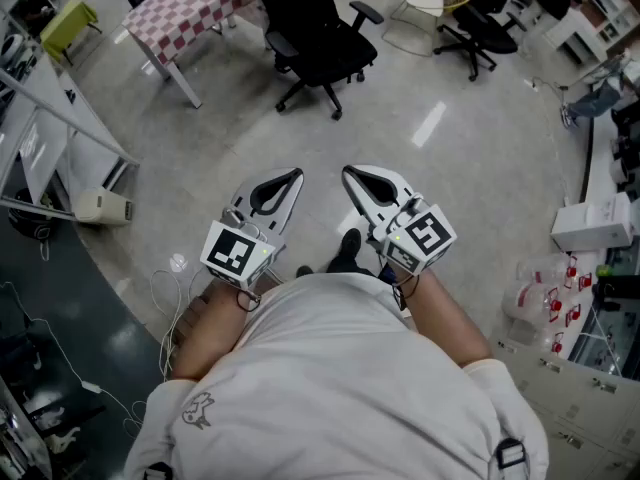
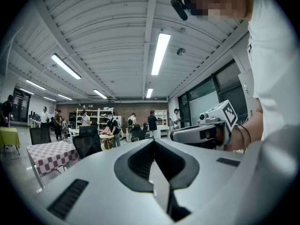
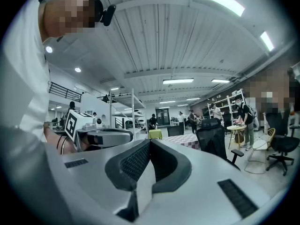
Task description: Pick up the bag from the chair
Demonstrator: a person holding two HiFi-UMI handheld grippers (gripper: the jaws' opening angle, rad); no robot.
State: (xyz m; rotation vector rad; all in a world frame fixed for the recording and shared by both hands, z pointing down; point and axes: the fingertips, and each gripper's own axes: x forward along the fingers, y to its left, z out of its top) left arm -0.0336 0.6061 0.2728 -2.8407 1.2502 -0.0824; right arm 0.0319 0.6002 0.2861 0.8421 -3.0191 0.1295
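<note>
A black office chair (image 1: 320,43) stands on the grey floor well ahead of me, beside a checkered table (image 1: 190,8). Its seat and back are all dark, and I cannot make out a bag on it. My left gripper (image 1: 292,176) and right gripper (image 1: 350,172) are held side by side near my body, both pointing at the chair and far from it. Both are shut with nothing between the jaws. The chair (image 2: 86,145) also shows in the left gripper view past the shut tips of the left gripper (image 2: 153,142). The right gripper view shows the chair (image 3: 213,142) beyond the right gripper (image 3: 150,142).
A second black chair (image 1: 480,28) and a round white table (image 1: 425,3) stand at the far right. A white unit (image 1: 100,206) and loose cables (image 1: 170,288) lie on the floor to my left. Boxes (image 1: 595,223) and packed bottles (image 1: 545,298) sit to my right. Several people stand far back.
</note>
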